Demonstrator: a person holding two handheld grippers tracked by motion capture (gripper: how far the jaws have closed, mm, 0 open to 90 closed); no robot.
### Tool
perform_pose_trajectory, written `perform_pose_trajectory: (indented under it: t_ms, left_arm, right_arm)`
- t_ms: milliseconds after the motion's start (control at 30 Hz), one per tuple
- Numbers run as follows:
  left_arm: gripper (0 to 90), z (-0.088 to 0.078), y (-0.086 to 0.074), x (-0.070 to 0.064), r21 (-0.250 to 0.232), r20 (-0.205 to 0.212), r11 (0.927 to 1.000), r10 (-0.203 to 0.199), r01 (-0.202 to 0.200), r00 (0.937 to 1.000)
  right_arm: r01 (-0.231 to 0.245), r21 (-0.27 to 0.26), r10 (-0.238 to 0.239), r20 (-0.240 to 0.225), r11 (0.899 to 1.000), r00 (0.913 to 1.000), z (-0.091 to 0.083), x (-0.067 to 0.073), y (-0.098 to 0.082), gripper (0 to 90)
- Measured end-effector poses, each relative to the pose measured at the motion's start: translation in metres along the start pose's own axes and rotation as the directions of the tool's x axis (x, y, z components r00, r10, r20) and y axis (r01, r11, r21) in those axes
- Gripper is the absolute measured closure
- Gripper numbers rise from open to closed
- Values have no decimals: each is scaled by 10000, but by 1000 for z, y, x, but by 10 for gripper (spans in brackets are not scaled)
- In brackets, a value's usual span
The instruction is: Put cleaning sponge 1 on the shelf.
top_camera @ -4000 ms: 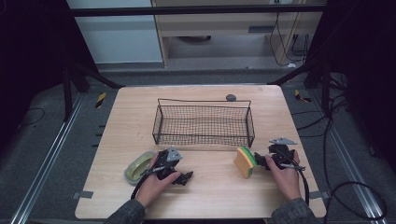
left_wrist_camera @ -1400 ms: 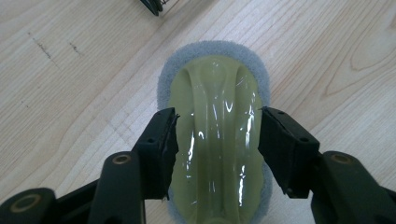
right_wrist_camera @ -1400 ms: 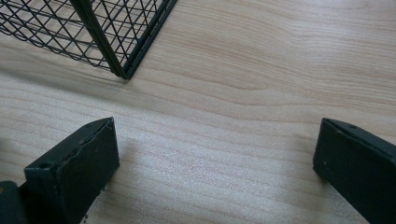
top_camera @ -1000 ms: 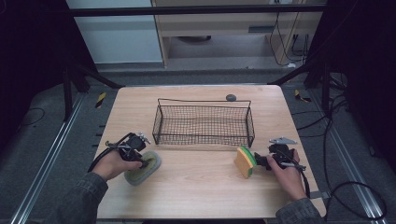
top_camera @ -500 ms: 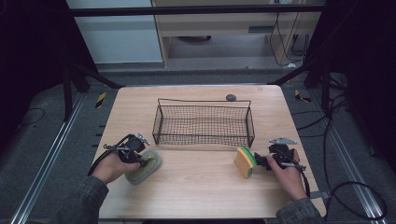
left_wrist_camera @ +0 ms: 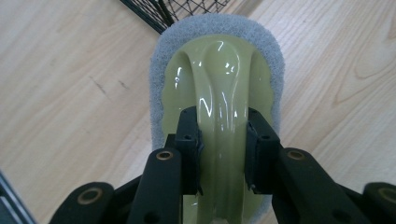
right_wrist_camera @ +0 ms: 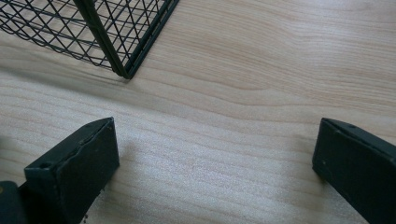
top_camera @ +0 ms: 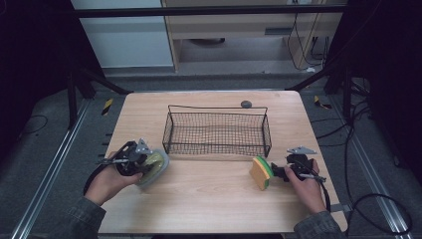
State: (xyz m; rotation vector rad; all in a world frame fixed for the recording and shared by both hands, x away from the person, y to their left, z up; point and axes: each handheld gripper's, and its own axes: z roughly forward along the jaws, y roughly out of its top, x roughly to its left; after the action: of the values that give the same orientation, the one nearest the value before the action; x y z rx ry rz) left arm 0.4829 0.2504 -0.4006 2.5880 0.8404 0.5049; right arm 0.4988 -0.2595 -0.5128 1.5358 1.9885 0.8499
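Note:
My left gripper [top_camera: 142, 162] is shut on the raised handle of a pale green scrubber [top_camera: 156, 165] with a grey pad. It holds the scrubber tilted just above the table's left front. In the left gripper view the two pads [left_wrist_camera: 189, 135] press the glossy handle of the scrubber [left_wrist_camera: 219, 65] from both sides, with my left gripper [left_wrist_camera: 223, 122] over it. My right gripper [top_camera: 277, 172] rests at the right front, and a yellow and green sponge [top_camera: 260, 173] lies just left of its tips. In the right gripper view my right gripper [right_wrist_camera: 215, 163] stands wide open over bare wood.
A black wire basket [top_camera: 217, 149] stands in the middle of the wooden table [top_camera: 209, 199], its corner close ahead of both grippers [left_wrist_camera: 161, 16] [right_wrist_camera: 119, 56]. A small dark round object [top_camera: 246, 104] lies behind the basket. Dark floor and cables surround the table.
My left hand has gone round to the scrubber's left side, shut its jaws on the handle and raised the scrubber a little. The right hand and the sponge have stayed put.

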Motion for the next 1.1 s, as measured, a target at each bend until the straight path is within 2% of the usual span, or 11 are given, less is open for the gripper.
perform_pose_trajectory:
  t_ms: [100, 167, 233, 367, 400, 567, 667, 833, 967, 1000, 1100]
  left_arm:
    - [704, -4, 1, 1, -157, -19, 9997, 206, -206, 9998]
    - [705, -8, 5, -1, -133, -250, 9987, 483, -486, 9985]
    - [704, -12, 9, -4, -66, -530, 9960, 882, -886, 9947]
    - [704, -19, 13, -8, -230, -579, 9920, 1230, -1245, 9907]
    - [704, -22, 14, -10, -311, -817, 9897, 1366, -1395, 9873]
    - [704, -23, 16, -7, -555, -1123, 9886, 1329, -1397, 9847]
    - [704, -22, 18, -3, -503, -1475, 9873, 1422, -1510, 9788]
    - [704, -26, 25, -1, -649, -1485, 9829, 1611, -1721, 9757]
    - [704, -32, 35, -1, -712, -1589, 9762, 1917, -2049, 9685]
    - [704, -33, 40, -1, -582, -1740, 9710, 2190, -2320, 9601]
    - [704, -35, 48, 0, -493, -1948, 9682, 2317, -2455, 9531]
  right_arm:
    - [-2, 0, 2, 1, 10000, 10000, 0, 0, 0, 7]
    - [-3, 0, 3, -6, 10000, 10000, 0, 0, 0, 7]
    - [-10, 0, 10, 2, 10000, 10000, 0, 0, 0, 7]
    - [-17, 25, 17, 40, 10000, 10000, 0, 1, 0, 7]
    - [-15, 22, 15, 37, 10000, 10000, 0, 1, 0, 7]
    - [-42, 22, 42, 14, 10000, 10000, 1, 1, 0, 5]
    - [-19, 3, 19, -8, 10000, 10000, 0, 1, 0, 6]
    - [-3, 3, 3, 0, 10000, 10000, 1, 1, 0, 5]
    - [10, 1, -10, 1, 10000, 10000, 1, 1, 0, 5]
    - [12, 1, -12, 2, 10000, 10000, 1, 1, 0, 5]
    - [-3, 4, 3, -17, 10000, 10000, 0, 1, 0, 7]
